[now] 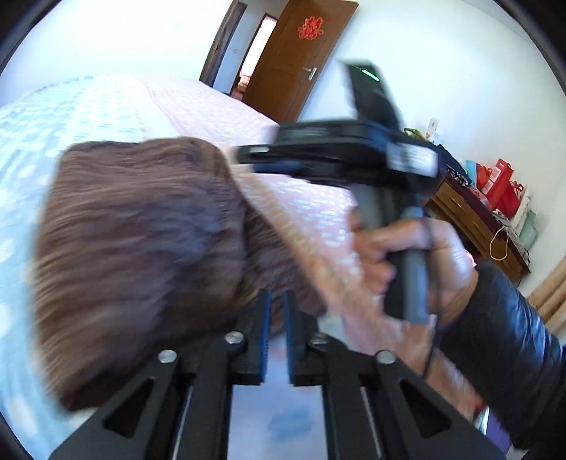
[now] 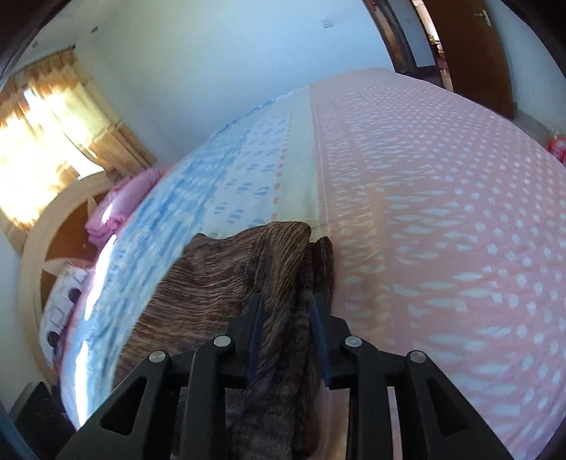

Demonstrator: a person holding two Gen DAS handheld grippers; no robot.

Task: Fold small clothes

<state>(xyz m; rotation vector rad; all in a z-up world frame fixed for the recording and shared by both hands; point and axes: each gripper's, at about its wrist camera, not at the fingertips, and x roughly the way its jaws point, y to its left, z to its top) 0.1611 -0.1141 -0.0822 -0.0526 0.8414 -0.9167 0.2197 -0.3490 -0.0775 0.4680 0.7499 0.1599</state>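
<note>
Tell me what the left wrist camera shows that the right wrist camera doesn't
Only the left wrist view shows the right hand gripping the right gripper's handle, a dark sleeve, a red ornament on the wooden door, and a low cabinet with red gift bags.

Only the right wrist view shows the sunlit curtains, the headboard, pink bedding, and brown fabric lying between the right gripper fingers.

Both show the brown knitted garment on the pink and blue bedspread, and the doorway.
</note>
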